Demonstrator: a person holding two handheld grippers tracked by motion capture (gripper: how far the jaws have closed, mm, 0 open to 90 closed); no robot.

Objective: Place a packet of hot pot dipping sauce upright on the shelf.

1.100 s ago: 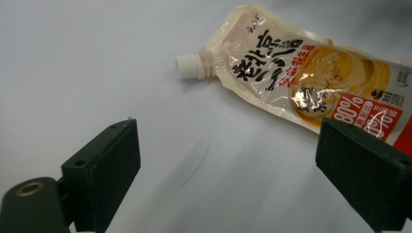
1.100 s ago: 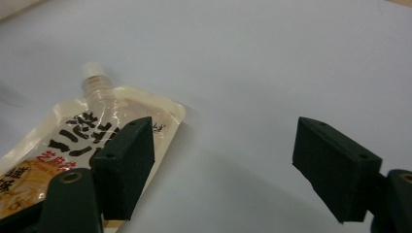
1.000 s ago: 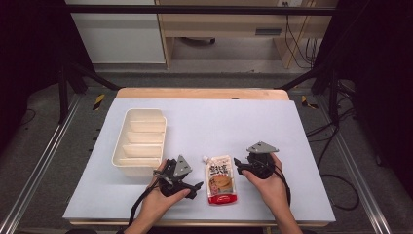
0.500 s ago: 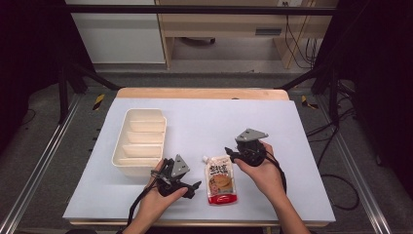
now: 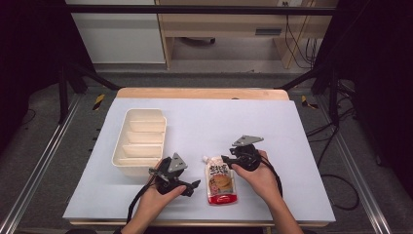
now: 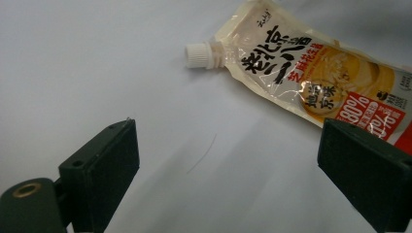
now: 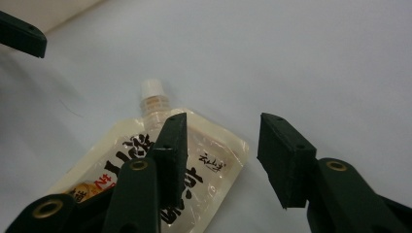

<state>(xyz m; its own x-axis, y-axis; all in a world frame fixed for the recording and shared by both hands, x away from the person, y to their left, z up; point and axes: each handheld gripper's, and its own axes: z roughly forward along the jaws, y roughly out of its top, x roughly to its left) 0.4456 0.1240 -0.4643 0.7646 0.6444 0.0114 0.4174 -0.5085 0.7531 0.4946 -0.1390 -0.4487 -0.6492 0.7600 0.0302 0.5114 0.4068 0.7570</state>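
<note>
High view shows a sauce pouch [image 5: 221, 179] lying flat on the table [image 5: 253, 122], near the front edge, between the two hands. The left tool [image 5: 187, 186] rests just beside the pouch's left side with its jaws spread wide and nothing between them; in the left gripper view the pouch's white cap [image 6: 198, 54] lies ahead of the gap. The right tool [image 5: 225, 160] sits at the pouch's upper right corner, jaws parted and empty; the right gripper view has one jaw over the pouch's top corner and the other over bare table, so it straddles the edge without gripping it. A divided tray [image 5: 140, 140] stands just left of the left hand [image 5: 155, 200]. Judged risks: the pouch is thin, slick and flat, so a closing jaw may skate over it or push it along the table rather than catch the edge; a pinch on the soft body could strain the cap seal. The front table edge is close, and a push that way could send the pouch off. Open room lies across the middle and far right of the table; the tray confines the left side.
</note>
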